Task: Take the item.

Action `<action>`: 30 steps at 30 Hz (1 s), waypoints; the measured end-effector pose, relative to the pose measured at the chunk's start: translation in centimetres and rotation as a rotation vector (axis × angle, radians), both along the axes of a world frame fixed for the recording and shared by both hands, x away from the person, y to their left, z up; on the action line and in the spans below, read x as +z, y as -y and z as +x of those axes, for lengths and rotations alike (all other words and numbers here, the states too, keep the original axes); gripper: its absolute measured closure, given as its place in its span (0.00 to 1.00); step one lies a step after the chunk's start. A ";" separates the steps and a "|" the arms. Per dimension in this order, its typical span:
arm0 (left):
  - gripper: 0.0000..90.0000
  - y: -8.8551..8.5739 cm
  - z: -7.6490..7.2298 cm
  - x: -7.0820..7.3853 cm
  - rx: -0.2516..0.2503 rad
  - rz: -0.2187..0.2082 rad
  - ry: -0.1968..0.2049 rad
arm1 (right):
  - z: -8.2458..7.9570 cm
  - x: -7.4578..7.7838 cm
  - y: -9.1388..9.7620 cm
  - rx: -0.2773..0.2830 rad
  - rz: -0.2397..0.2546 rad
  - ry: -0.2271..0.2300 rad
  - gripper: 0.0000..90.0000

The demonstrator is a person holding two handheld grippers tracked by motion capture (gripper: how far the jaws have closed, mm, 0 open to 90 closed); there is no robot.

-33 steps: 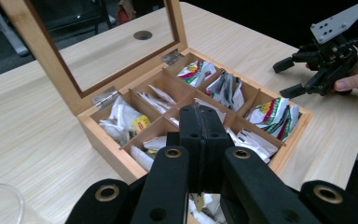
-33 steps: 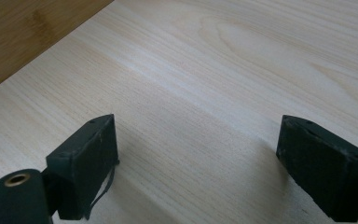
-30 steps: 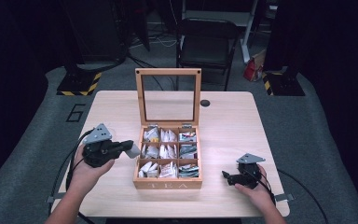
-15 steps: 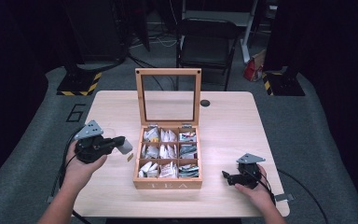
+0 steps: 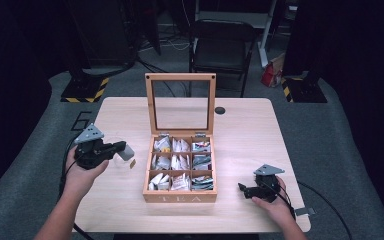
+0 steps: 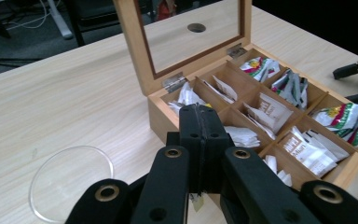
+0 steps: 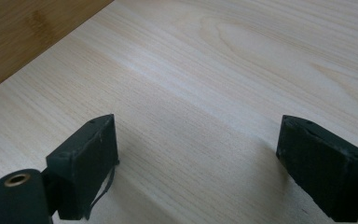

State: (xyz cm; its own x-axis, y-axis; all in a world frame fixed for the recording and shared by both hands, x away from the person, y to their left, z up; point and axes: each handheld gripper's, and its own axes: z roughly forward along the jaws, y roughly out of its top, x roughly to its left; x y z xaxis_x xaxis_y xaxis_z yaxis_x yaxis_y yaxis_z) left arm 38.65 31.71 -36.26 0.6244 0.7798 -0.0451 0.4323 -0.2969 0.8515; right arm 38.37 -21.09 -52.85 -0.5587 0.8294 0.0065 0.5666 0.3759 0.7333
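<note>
A wooden tea box marked TEA stands mid-table with its glass lid upright. Its compartments hold several tea bags. Left of the box, my left gripper points toward it, shut on a white tea bag whose small tan tag dangles below. In the left gripper view the jaws are pressed together and a pale scrap hangs under them. A clear glass stands on the table just below and left of those jaws. My right gripper rests open on the table right of the box, with bare wood between its fingers.
The light wooden table has a dark round hole behind the box. A black chair stands beyond the far edge. Cables trail from both grippers off the near edge.
My left gripper has moved leftward, away from the box, with the white tea bag in its jaws. The right gripper has stayed put.
</note>
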 end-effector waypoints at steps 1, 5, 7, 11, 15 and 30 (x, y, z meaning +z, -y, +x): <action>1.00 -0.1 0.1 0.0 0.002 0.002 -0.001 | 0.0 0.0 0.0 0.000 0.000 0.000 0.13; 1.00 -0.6 0.3 0.2 0.020 -0.001 0.003 | 0.0 0.0 0.0 0.000 0.000 0.000 0.13; 1.00 -0.8 0.4 0.4 0.027 -0.005 0.004 | 0.0 0.0 0.0 0.000 0.000 0.000 0.13; 1.00 -1.1 0.6 0.5 0.044 -0.009 0.009 | 0.0 0.0 0.0 0.000 0.000 0.000 0.13; 1.00 -1.3 0.8 0.5 0.052 -0.004 0.003 | 0.0 0.0 0.0 0.000 0.000 0.000 0.13; 1.00 -2.2 1.6 1.1 0.100 -0.018 0.010 | 0.0 0.0 0.0 0.000 0.000 0.000 0.13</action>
